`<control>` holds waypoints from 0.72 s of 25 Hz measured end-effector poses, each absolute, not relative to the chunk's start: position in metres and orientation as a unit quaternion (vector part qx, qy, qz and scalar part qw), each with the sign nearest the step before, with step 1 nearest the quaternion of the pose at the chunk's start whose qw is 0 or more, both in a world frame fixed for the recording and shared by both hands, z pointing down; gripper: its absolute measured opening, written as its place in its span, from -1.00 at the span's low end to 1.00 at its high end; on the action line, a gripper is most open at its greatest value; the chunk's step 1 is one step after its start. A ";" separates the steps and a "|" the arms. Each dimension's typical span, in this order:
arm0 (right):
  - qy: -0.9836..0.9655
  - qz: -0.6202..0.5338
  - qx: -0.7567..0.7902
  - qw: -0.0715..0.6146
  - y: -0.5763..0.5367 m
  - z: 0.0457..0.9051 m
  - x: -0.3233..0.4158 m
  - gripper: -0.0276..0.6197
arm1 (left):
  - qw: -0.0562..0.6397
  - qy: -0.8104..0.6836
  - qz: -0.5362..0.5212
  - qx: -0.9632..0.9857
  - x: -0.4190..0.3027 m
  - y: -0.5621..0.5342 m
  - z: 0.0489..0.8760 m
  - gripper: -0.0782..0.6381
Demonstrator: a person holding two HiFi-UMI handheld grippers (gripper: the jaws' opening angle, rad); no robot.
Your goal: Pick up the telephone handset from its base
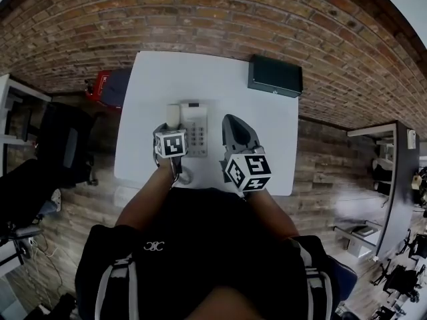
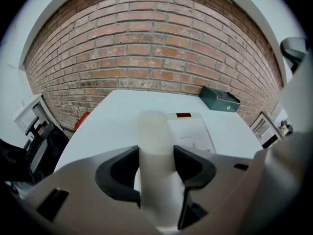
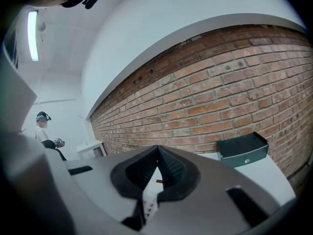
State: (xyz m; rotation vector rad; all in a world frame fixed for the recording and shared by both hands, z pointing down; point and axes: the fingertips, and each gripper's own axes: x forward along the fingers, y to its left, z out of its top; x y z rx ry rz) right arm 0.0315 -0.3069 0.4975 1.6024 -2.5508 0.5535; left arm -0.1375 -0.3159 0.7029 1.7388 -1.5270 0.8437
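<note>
Jaws of the left gripper are clenched on the cream telephone handset, one dark pad pressing each side of its shaft, as a person stands at the near edge of a white desk with a gripper in each hand. From the head view the handset lies along the left side of the telephone base, which sits a little left of centre toward the desk's near edge; no view makes clear whether the handset has come free of its cradle. The left gripper reaches over it from the near side. Just to the right of the base, the right gripper hovers with nothing in its grasp. In its own view the right gripper has its jaws pressed together at the tips, the phone's keys showing through the narrow gap below them. A dark green box rests at the desk's far right corner, against a brick wall.
</note>
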 end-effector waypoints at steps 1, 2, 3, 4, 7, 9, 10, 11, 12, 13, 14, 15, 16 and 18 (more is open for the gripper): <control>-0.833 0.180 0.521 0.037 -0.307 0.496 0.032 -0.92 | 0.336 -0.584 0.321 0.665 -0.138 -0.316 0.702 -0.17; -0.835 0.179 0.519 0.033 -0.307 0.494 0.031 -0.92 | 0.339 -0.585 0.319 0.664 -0.139 -0.315 0.701 -0.18; -0.837 0.178 0.517 0.030 -0.306 0.492 0.031 -0.92 | 0.340 -0.586 0.317 0.664 -0.140 -0.314 0.698 -0.18; -0.838 0.176 0.515 0.027 -0.306 0.490 0.030 -0.92 | 0.336 -0.588 0.316 0.665 -0.141 -0.313 0.695 -0.18; -0.844 0.176 0.507 0.022 -0.306 0.487 0.026 -0.92 | 0.322 -0.594 0.309 0.669 -0.143 -0.312 0.682 -0.19; -0.849 0.176 0.497 0.018 -0.307 0.485 0.021 -0.92 | 0.321 -0.595 0.297 0.675 -0.144 -0.312 0.674 -0.19; -0.853 0.175 0.492 0.014 -0.308 0.484 0.018 -0.92 | 0.319 -0.595 0.290 0.678 -0.144 -0.312 0.668 -0.19; -0.857 0.173 0.486 0.008 -0.307 0.482 0.015 -0.92 | 0.317 -0.597 0.284 0.680 -0.145 -0.311 0.662 -0.19; -0.860 0.171 0.481 0.003 -0.307 0.480 0.012 -0.92 | 0.314 -0.600 0.278 0.681 -0.146 -0.308 0.654 -0.19; -0.863 0.168 0.477 -0.001 -0.307 0.479 0.010 -0.92 | 0.311 -0.604 0.272 0.682 -0.148 -0.306 0.646 -0.19; -0.865 0.165 0.474 -0.004 -0.307 0.478 0.008 -0.92 | 0.308 -0.608 0.264 0.683 -0.149 -0.304 0.639 -0.19; -0.867 0.163 0.471 -0.004 -0.308 0.478 0.006 -0.92 | 0.304 -0.612 0.255 0.684 -0.150 -0.303 0.631 -0.19; -0.869 0.160 0.469 -0.005 -0.308 0.478 0.003 -0.92 | 0.300 -0.616 0.244 0.686 -0.151 -0.301 0.623 -0.19; -0.873 0.156 0.463 -0.004 -0.308 0.477 -0.002 -0.92 | 0.287 -0.625 0.222 0.691 -0.153 -0.298 0.604 -0.19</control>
